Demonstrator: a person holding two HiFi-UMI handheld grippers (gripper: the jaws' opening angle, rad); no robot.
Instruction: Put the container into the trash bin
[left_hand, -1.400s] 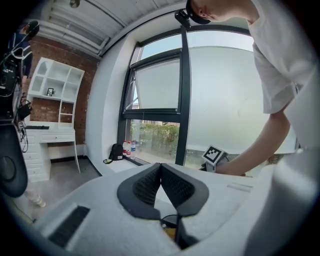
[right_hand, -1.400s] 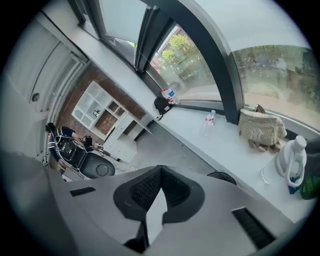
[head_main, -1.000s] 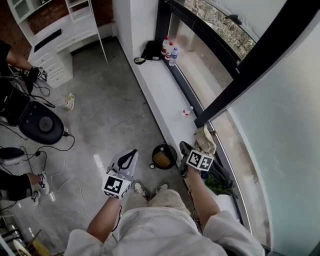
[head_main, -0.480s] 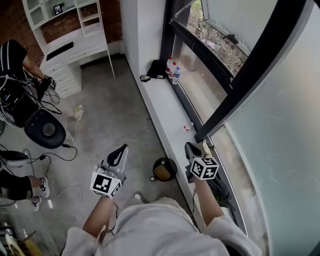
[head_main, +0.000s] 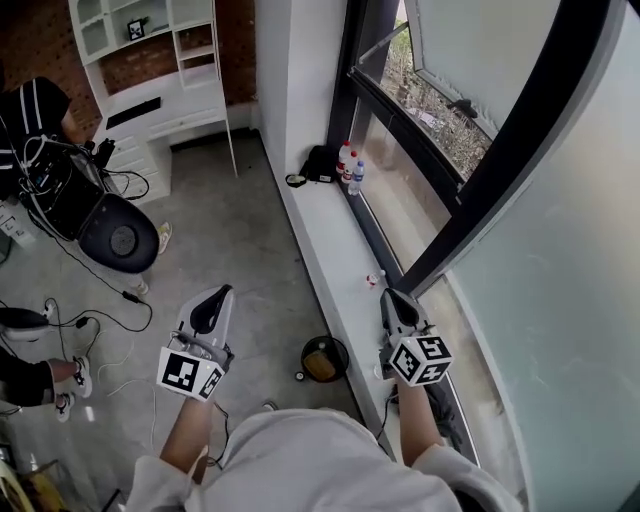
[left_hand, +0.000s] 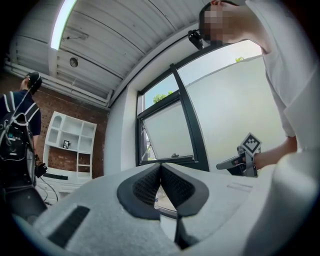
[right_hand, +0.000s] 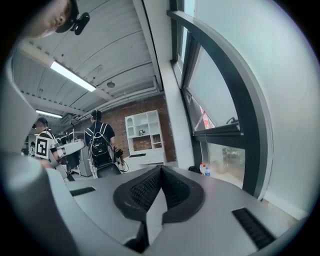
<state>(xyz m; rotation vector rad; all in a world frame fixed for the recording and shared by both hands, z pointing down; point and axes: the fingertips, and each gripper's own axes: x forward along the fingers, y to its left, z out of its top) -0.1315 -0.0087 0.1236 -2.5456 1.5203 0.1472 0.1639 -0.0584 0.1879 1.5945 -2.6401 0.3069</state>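
A round black trash bin (head_main: 324, 358) stands on the floor by the window sill, between my two arms, with something yellowish-brown inside it. My left gripper (head_main: 214, 303) is held up over the floor to the left of the bin, shut and empty. My right gripper (head_main: 394, 300) is up over the sill to the right of the bin, also shut with nothing in it. In the left gripper view the jaws (left_hand: 160, 168) meet and point at the window. The right gripper (right_hand: 160, 173) points along the sill into the room. A small red and white item (head_main: 374, 281) lies on the sill.
The long white sill (head_main: 330, 235) runs under a dark-framed window. Three bottles (head_main: 350, 166) and a black bag (head_main: 320, 163) sit at its far end. A white shelf unit (head_main: 160, 60), a round black stool (head_main: 120, 235), floor cables (head_main: 100, 300) and people stand to the left.
Both grippers have come up from low beside the bin and now point more level. The head view has tilted up, so the bin sits lower in the picture.
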